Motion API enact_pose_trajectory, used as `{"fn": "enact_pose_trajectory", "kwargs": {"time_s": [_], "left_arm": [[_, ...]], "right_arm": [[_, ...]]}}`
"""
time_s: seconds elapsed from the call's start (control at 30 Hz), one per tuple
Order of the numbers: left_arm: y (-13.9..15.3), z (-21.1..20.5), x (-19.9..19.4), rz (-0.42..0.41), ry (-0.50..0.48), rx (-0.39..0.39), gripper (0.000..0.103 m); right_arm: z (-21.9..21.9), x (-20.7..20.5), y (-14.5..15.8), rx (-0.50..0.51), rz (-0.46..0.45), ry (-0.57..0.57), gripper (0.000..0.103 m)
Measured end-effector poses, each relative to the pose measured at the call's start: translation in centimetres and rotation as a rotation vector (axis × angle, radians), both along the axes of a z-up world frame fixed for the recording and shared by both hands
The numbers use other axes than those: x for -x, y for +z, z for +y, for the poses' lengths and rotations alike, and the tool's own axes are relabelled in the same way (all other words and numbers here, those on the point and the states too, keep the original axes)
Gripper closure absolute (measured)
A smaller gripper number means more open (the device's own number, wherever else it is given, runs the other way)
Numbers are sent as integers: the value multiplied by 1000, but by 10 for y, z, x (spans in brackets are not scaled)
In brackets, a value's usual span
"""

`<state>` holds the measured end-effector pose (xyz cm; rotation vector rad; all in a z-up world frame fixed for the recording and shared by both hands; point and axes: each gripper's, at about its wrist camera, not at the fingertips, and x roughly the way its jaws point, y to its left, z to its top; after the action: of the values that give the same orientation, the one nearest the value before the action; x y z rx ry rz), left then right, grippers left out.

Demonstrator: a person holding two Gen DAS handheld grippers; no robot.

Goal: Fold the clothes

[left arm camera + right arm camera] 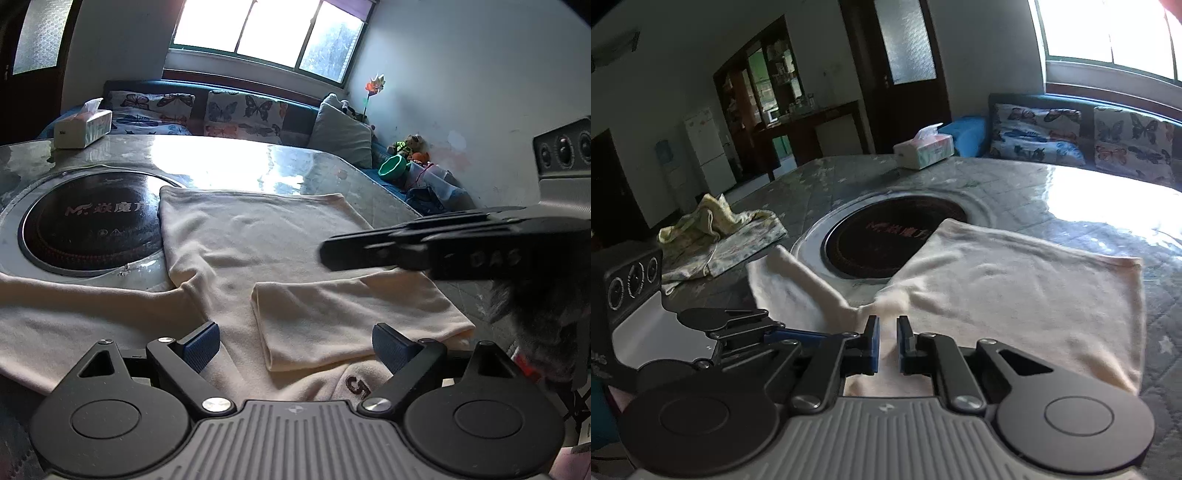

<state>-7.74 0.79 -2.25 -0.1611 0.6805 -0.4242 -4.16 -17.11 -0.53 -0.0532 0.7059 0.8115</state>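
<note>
A cream shirt (258, 236) lies flat on the quilted table (258, 162). One sleeve (351, 321) is folded across its body and the other sleeve (74, 314) is spread out to the left. My left gripper (297, 347) hovers open over the collar end, near a dark printed numeral (356, 384). My right gripper (327, 253) hangs just above the folded sleeve, fingers together with nothing hanging from them. In the right wrist view the right gripper (889, 343) shows only a narrow gap, with the shirt (1015, 288) seen through it.
A round black induction cooker (92, 221) is set into the table, partly under the shirt. A tissue box (83, 127) stands at the far edge. A crumpled floral garment (716, 236) lies at the table's left. A sofa with butterfly cushions (240, 110) runs behind the table.
</note>
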Motion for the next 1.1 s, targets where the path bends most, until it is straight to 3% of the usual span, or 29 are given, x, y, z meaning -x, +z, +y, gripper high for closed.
{"fn": "enact_pose_trajectory", "kwargs": {"time_s": [0.2,0.47,0.6,0.67,0.83,1.1], "left_arm": [[-1,-10,-8,-5,-19,-27,25],[-11,-24,-22,30,-20,-88,55],[-11,-29,-22,11,-8,-134,83],[-8,-30,-22,0,-8,-139,91],[4,-35,-23,-36,-6,-149,97],[65,-59,-32,-192,-66,-166,98]], "right_arm": [[-62,0,-4,80,-1,-121,81],[-141,14,-35,127,91,-290,69],[-148,26,-38,86,96,-273,57],[-148,33,-39,79,91,-240,54],[-141,44,-46,109,62,-220,54],[-137,52,-54,101,0,-281,54]]}}
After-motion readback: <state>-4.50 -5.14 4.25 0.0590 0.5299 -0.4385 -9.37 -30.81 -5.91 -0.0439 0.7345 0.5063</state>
